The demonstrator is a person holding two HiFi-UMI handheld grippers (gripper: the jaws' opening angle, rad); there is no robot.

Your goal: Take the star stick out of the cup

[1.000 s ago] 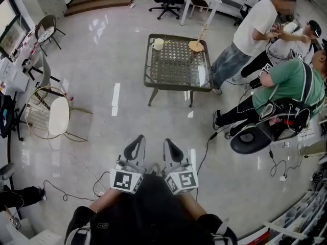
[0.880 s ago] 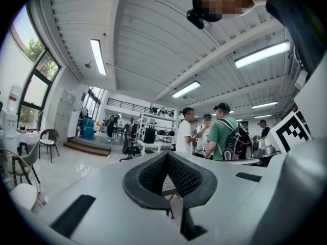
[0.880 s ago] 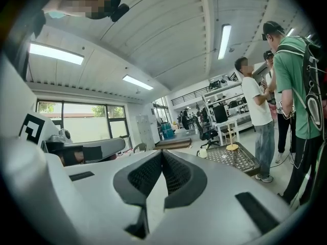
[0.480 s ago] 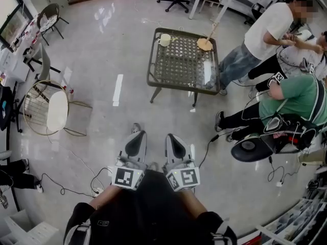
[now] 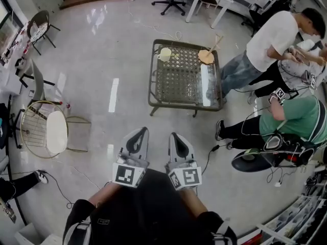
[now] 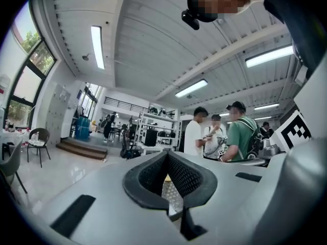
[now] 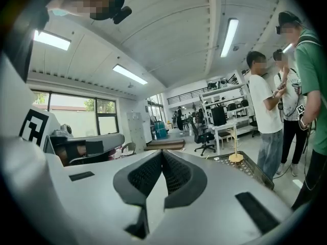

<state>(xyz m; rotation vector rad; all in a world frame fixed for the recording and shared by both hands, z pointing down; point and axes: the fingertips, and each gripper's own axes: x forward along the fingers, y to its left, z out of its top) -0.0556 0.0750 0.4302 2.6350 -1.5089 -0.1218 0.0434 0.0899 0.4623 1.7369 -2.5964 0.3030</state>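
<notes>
A cream cup [image 5: 165,54] stands at the far left corner of a low mesh-topped table [image 5: 179,88], well ahead of me. At the table's far right corner sits a tan round base with a thin wooden stick [image 5: 207,55] leaning up from it; the same stick [image 7: 235,154] shows in the right gripper view. No stick shows in the cup from here. My left gripper [image 5: 137,140] [image 6: 167,155] and right gripper [image 5: 177,143] [image 7: 162,152] are held side by side close to my body, far short of the table. Both are shut, with nothing between the jaws.
A person in a white shirt [image 5: 268,37] stands by the table's right side, and a person in green [image 5: 299,121] sits further right. A round wire chair [image 5: 48,131] stands at the left. Cables [image 5: 208,157] trail over the glossy floor.
The table and the people have slid lower and nearer in the head view as I move toward them. Both grippers have stayed shut and side by side.
</notes>
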